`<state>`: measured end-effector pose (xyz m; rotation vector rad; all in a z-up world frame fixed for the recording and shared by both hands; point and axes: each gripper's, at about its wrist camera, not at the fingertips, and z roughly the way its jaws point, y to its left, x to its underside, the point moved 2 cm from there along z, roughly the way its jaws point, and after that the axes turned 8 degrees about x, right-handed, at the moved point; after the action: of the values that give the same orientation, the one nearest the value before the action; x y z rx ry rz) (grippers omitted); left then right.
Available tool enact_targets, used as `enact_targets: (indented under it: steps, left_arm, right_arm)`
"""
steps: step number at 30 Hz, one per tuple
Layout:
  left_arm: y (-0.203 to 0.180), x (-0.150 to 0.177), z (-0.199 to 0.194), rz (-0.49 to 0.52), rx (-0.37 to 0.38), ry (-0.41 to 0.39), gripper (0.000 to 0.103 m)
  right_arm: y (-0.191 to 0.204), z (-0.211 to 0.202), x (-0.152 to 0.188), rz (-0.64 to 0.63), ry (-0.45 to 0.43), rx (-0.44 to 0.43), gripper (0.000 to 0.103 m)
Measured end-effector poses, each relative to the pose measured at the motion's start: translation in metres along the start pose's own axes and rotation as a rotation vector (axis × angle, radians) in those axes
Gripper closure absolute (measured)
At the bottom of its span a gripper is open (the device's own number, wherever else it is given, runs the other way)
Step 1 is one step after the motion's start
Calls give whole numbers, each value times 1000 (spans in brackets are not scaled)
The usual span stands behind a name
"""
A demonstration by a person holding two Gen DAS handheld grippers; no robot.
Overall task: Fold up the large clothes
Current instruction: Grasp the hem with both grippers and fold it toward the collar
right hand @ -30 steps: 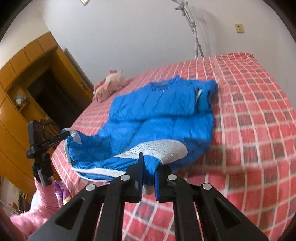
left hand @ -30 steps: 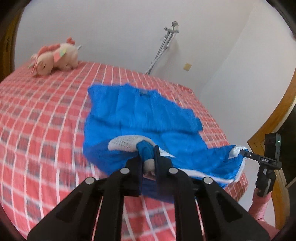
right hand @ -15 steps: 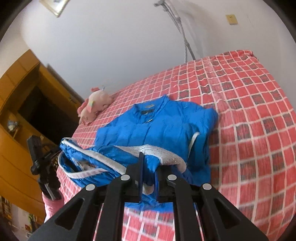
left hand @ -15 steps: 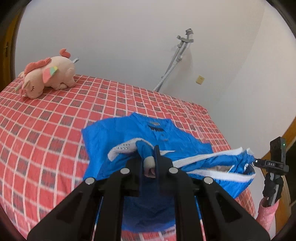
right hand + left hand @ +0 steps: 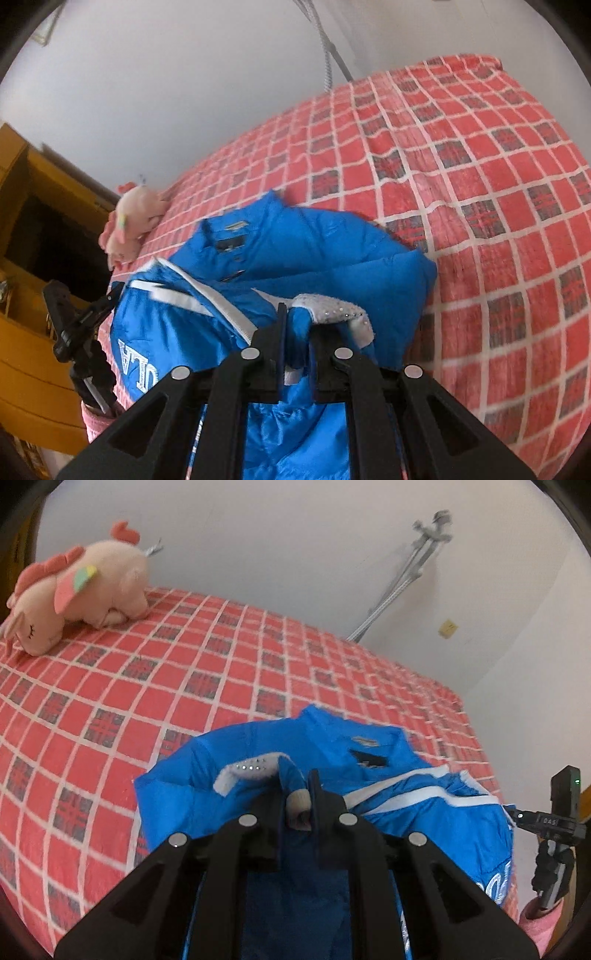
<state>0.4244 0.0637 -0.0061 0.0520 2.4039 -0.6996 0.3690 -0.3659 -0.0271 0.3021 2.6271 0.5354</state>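
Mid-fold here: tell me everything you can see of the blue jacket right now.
The blue jacket looks padded, shiny and synthetic, with white trim, white lettering and sparkly white cuffs. Its collar end lies on the red checked bedspread; the lower part is lifted and doubled toward the collar. The left claw and the right claw are each shut on its hem.

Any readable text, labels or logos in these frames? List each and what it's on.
"DAS" (roughly; small): plate on the right gripper.
"LA" upside down, more letters hidden by folds: white lettering on the blue jacket, held by both the right and left gripper.
Neck labels inside the collar: too blurred to read.
Nothing else legible.
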Motion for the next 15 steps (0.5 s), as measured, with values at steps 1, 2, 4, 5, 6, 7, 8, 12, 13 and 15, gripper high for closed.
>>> enact_targets:
  steps: [1, 2, 4, 5, 6, 7, 8, 12, 13, 15]
  left_arm:
    - [4, 0, 7, -4, -5, 8, 92]
    - [9, 0, 14, -3, -11, 16, 91]
    - [15, 0, 24, -6, -22, 23, 90]
    - [19, 1, 30, -12, -24, 28, 89]
    - [22, 2, 34, -19, -25, 33, 89]
    - [25, 3, 37, -27, -25, 36, 89]
    - [28, 4, 40, -35, -19, 37, 88]
    - [29, 9, 29, -58, 35, 36, 77]
    - [28, 11, 23, -68, 53, 31, 70]
    - [22, 14, 5, -74, 91, 16, 39]
  right_arm:
    - [-3, 9, -3, 11, 9, 1, 94]
    - [-6, 15, -4, 19, 15, 0, 94]
    - [-11, 28, -6, 36, 27, -1, 94]
    - [-13, 33, -6, 42, 31, -2, 94]
    - [-15, 39, -5, 43, 37, -4, 94]
    - [-16, 42, -6, 42, 39, -6, 94]
    - [-17, 44, -5, 42, 37, -9, 93]
    - [-13, 34, 1, 19, 10, -21, 84]
    - [-11, 28, 4, 7, 1, -19, 80]
    - [-6, 13, 10, -12, -27, -22, 62]
